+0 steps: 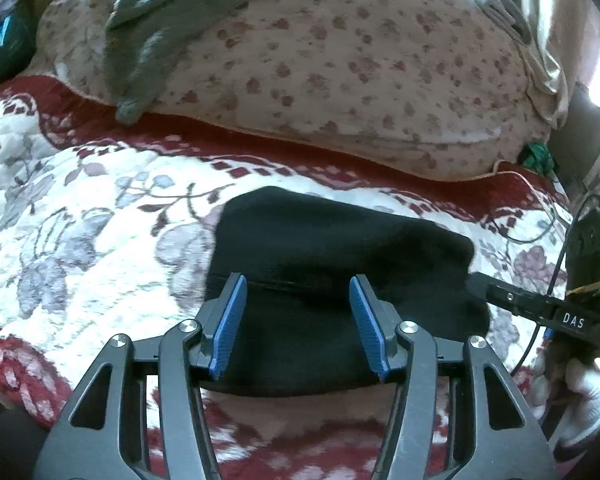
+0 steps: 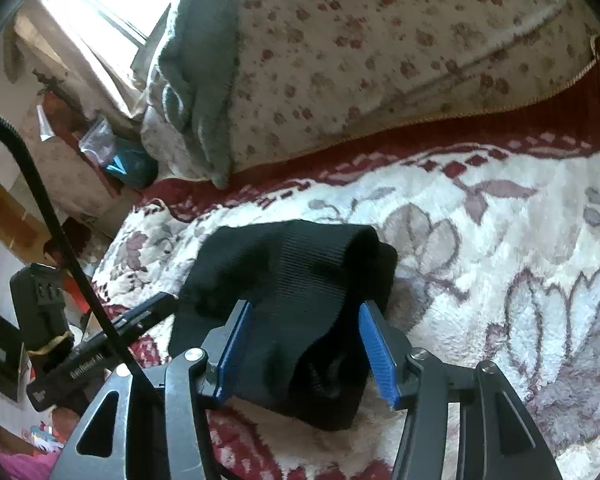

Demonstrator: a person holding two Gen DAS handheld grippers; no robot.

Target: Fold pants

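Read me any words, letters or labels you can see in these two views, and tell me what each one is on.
"DAS": white letters on the right gripper's black body, left wrist view.
"V": pale blue letter on a dark object beyond the pillow.
White lettering on the left gripper's body, right wrist view: too blurred to read.

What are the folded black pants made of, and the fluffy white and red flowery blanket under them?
The folded black pants look like a matte ribbed knit: fine parallel ridges run across the cloth. The white and red flowery blanket looks like soft plush fleece, with a fuzzy raised pile. The exact fibre of either cannot be told.
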